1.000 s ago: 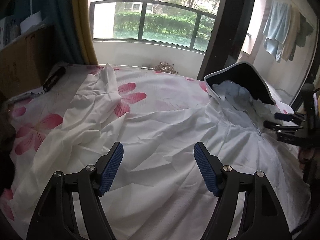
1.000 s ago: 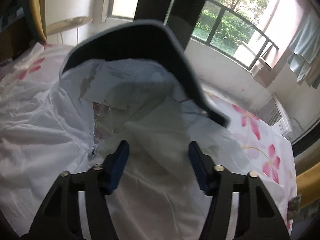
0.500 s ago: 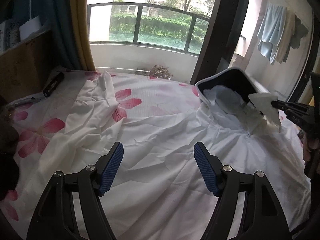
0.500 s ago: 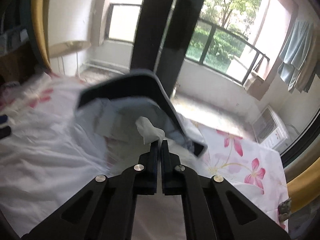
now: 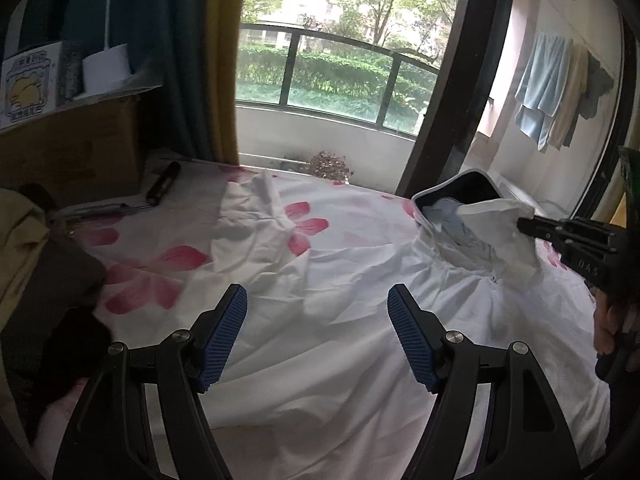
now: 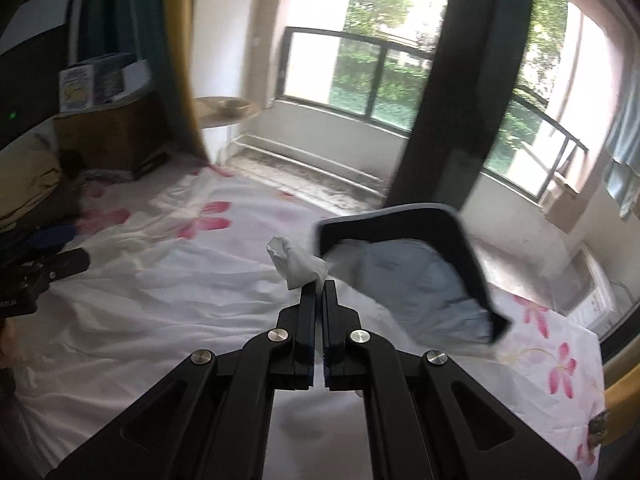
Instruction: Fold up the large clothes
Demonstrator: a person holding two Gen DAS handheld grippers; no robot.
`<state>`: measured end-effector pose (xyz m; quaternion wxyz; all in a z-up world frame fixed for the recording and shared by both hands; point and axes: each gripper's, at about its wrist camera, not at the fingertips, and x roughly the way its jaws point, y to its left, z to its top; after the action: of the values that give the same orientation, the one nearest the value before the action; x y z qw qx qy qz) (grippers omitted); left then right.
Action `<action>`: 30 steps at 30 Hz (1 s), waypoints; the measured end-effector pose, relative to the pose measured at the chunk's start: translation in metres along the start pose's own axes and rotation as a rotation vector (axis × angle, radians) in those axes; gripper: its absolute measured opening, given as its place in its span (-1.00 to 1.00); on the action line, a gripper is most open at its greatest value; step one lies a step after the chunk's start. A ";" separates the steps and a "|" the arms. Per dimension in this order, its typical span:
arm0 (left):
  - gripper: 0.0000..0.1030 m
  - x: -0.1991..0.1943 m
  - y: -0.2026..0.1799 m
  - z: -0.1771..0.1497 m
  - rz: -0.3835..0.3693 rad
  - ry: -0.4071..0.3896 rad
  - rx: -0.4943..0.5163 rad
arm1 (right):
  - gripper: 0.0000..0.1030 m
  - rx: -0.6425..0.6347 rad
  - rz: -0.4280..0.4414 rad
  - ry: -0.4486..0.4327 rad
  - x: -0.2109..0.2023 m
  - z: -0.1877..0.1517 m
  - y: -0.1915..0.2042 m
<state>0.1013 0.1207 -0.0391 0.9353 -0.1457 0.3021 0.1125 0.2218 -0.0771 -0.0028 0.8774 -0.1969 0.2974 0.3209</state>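
A bedroom in a home. Beneath the left claw (image 5: 316, 332) lies a bed (image 5: 160, 264) covered by a white sheet printed with pink flowers. Beyond the claw, a large window (image 5: 328, 76) with a dark railing looks out on hedges and trees. A teal and yellow curtain (image 5: 200, 60) hangs up and to the claw's left, beside a cardboard box (image 5: 68, 152). Far to the claw's right, towels (image 5: 552, 92) hang on a wall. An air-conditioning unit (image 6: 580, 292) sits right of the right claw (image 6: 319, 286).

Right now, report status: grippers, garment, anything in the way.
Right gripper shut on white jacket at the collar, lifting it. Left gripper open, empty, above the jacket. Jacket spread on flowered bedsheet. Nothing in the way.
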 end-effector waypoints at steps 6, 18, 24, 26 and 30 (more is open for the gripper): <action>0.48 -0.004 0.022 -0.002 0.021 0.008 -0.004 | -0.98 -0.036 0.057 0.037 0.014 -0.003 0.038; 0.48 0.010 0.048 0.006 0.007 0.063 0.015 | -0.95 -0.028 0.167 0.209 0.059 -0.027 0.076; 0.48 0.028 0.060 0.027 0.027 0.085 0.047 | 0.21 -0.007 0.173 0.196 0.043 -0.033 0.070; 0.48 0.039 0.063 0.036 0.034 0.096 0.064 | 0.22 0.014 0.162 0.170 0.031 -0.034 0.060; 0.48 0.071 0.069 0.049 0.049 0.135 0.097 | 0.22 0.054 0.085 0.140 0.013 -0.040 0.035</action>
<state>0.1629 0.2108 -0.0574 0.9158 -0.0999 0.3729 0.1107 0.1907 -0.0676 -0.0463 0.8451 -0.1824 0.3745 0.3351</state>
